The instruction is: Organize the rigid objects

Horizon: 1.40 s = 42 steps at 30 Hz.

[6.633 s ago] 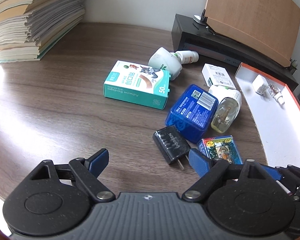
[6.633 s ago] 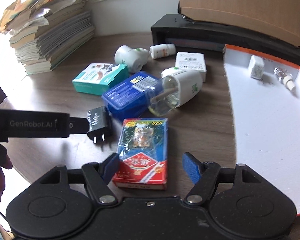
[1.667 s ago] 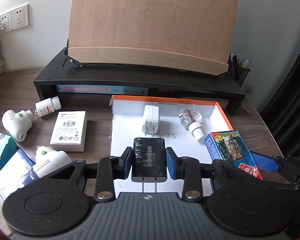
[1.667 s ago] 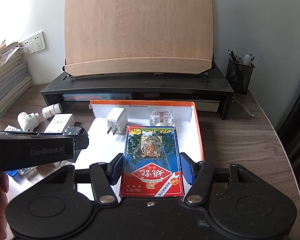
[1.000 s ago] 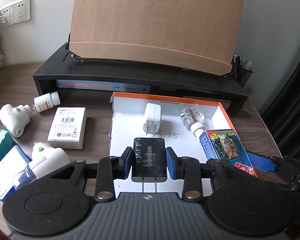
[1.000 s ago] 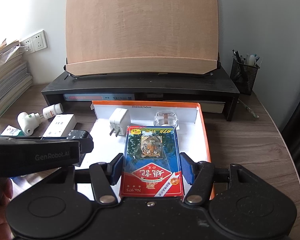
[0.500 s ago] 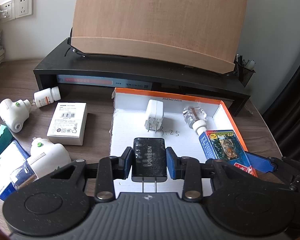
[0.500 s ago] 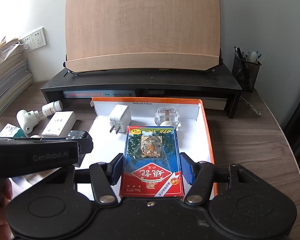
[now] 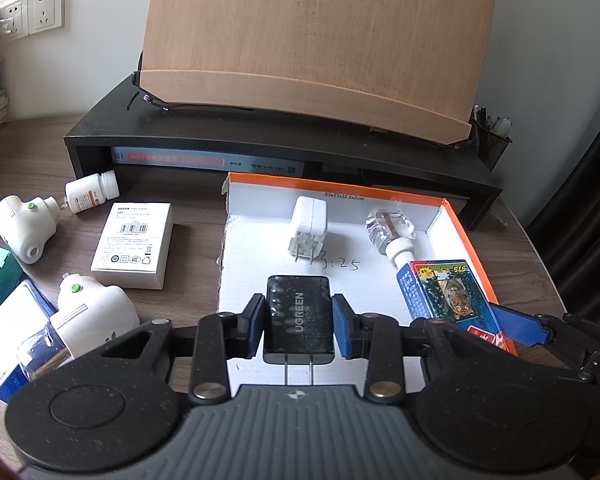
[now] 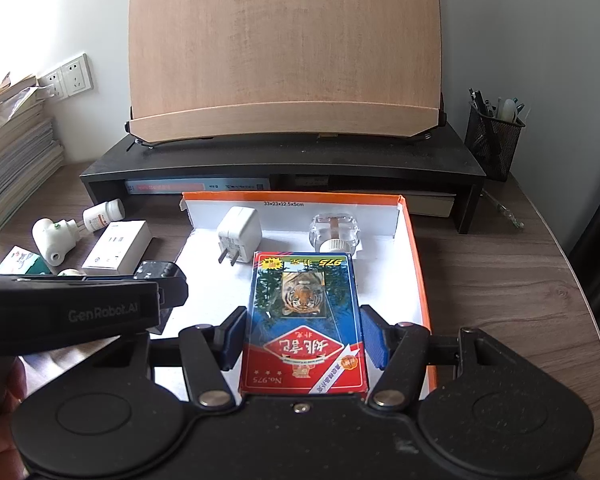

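My left gripper (image 9: pixel 299 326) is shut on a black UGREEN charger (image 9: pixel 299 322), prongs toward the camera, held over the white floor of the orange-rimmed box (image 9: pixel 466 236). Between the blue pads of my right gripper (image 10: pixel 303 338) sits a red and blue card pack (image 10: pixel 303 332) with a tiger picture, gripped over the same box (image 10: pixel 414 264); that pack (image 9: pixel 446 292) shows at the right in the left wrist view. A white plug adapter (image 9: pixel 309 230) and a clear bottle (image 9: pixel 390 232) lie at the box's far end.
Left of the box lie a white carton (image 9: pixel 134 246), two white plug-in vaporizers (image 9: pixel 22 228) (image 9: pixel 92 312), a pill bottle (image 9: pixel 92 196) and blue and teal packs. A black monitor riser (image 10: pixel 284 164) with a wooden stand stands behind. A pen cup (image 10: pixel 494 136) is at right.
Compared with several seconds ago both grippers have picked up their objects and carried them over the box. Within the last second the views barely shift.
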Each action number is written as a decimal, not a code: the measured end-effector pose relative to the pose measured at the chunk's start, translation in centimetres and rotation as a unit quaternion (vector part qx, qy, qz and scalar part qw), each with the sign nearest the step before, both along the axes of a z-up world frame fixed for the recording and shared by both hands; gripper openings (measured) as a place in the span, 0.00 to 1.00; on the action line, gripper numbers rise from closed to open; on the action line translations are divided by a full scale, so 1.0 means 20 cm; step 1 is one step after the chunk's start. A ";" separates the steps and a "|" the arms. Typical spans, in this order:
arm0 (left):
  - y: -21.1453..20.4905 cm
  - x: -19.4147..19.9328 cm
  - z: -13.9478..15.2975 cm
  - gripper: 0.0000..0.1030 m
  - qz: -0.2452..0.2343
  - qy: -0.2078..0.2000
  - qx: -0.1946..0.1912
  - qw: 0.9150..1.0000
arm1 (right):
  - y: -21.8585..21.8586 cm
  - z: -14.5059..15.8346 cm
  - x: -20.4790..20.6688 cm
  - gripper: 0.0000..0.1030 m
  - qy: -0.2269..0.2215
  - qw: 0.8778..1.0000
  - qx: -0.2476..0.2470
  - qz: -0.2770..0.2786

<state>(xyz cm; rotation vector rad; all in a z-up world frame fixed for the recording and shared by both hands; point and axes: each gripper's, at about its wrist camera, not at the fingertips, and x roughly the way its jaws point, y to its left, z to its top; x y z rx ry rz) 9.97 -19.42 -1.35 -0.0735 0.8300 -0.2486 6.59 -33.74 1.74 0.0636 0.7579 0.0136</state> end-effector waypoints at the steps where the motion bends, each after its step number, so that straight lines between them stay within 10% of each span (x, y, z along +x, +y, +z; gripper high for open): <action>1: 0.00 0.00 0.00 0.35 0.000 0.000 0.000 1.000 | 0.00 0.00 0.00 0.69 0.000 1.000 0.000 0.000; 42: 0.03 -0.02 -0.01 0.35 0.003 0.000 0.001 1.000 | 0.01 0.00 -0.02 0.69 0.000 1.000 -0.002 0.002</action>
